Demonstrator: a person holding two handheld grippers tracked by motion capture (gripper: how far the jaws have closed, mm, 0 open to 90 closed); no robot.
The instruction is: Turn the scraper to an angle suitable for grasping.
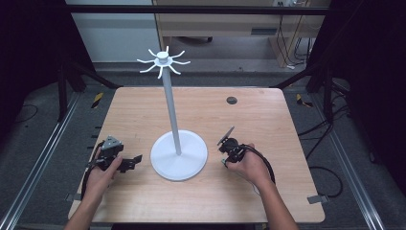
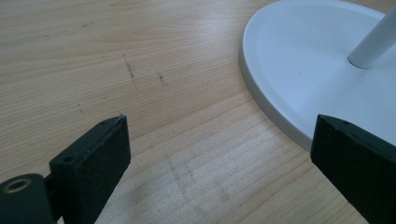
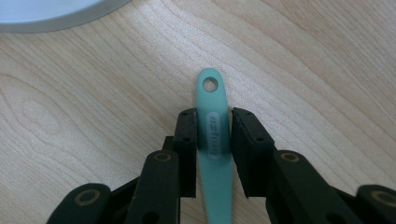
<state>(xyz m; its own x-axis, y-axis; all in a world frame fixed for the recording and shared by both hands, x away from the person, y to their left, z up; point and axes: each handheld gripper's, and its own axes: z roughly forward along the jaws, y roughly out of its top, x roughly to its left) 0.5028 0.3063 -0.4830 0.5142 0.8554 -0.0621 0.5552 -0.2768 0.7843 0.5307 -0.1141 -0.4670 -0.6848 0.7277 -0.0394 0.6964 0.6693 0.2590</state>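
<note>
Your right tool squeezes the green handle, which lies flat on the counter between its jaws. Your left tool gapes wide with nothing inside, just beside the white stand.

Your wooden table carries a white stand's round base, which lies just past the tip of your left gripper's right-hand jaw. A teal handle with a hole at its end lies flat on the wood between your right gripper's jaws, reaching beyond their tips.
</note>
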